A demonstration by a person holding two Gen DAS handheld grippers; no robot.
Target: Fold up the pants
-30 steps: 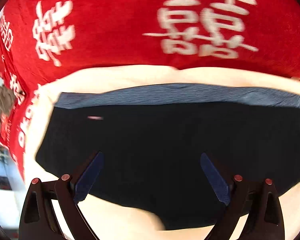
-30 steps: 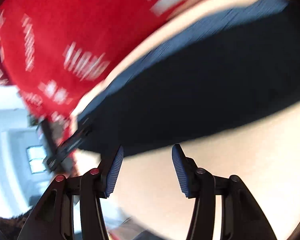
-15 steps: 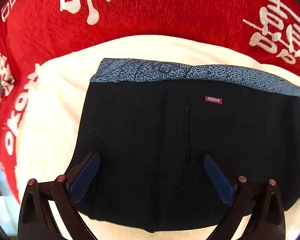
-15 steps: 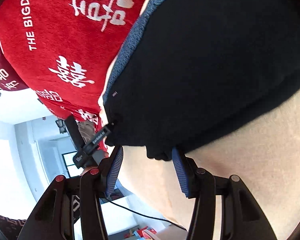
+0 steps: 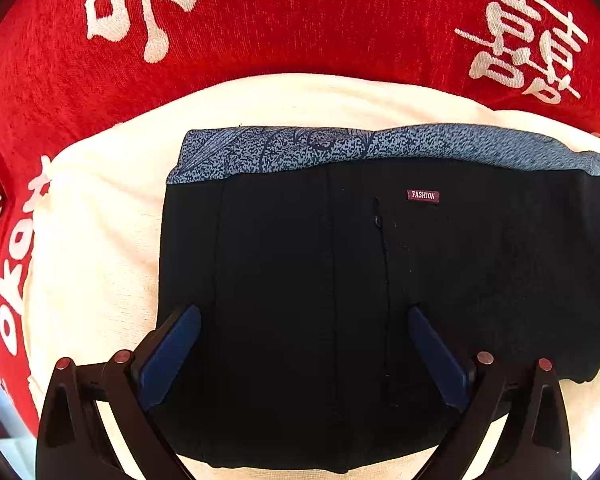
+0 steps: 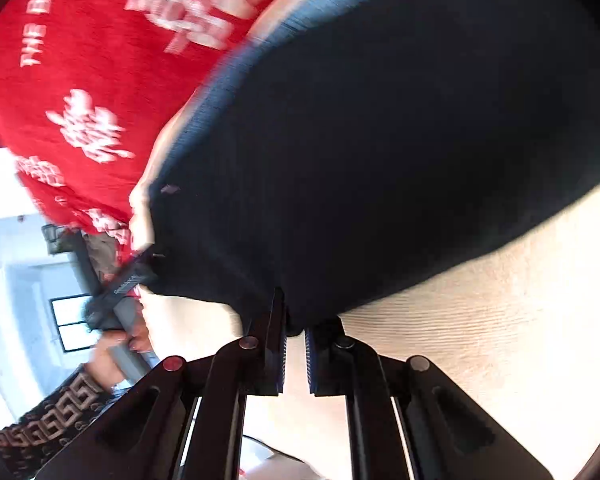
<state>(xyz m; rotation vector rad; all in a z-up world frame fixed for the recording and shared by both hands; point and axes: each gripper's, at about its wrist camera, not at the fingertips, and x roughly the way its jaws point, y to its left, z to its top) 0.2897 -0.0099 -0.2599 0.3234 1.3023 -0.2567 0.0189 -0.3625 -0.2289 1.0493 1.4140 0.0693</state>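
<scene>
Though motion blurs my right wrist view, my right claw [image 6: 294, 330] is pinched shut on the near hem of the black pants [image 5: 340, 300], its tips half buried in cloth. Only my left view shows the FASHION tag [image 5: 423, 195]; my left claw [image 5: 304, 356] gapes wide above the pants, gripping nothing. They lie on cream bedding [image 5: 100, 240], speckled waistband [image 5: 340, 144] farthest from me, right end cut off.

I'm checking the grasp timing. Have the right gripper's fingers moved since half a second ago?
Yes. The right gripper has closed: its fingers, earlier spread either side of the black pants' near edge, now pinch that hem, over the cream cloth.
</scene>
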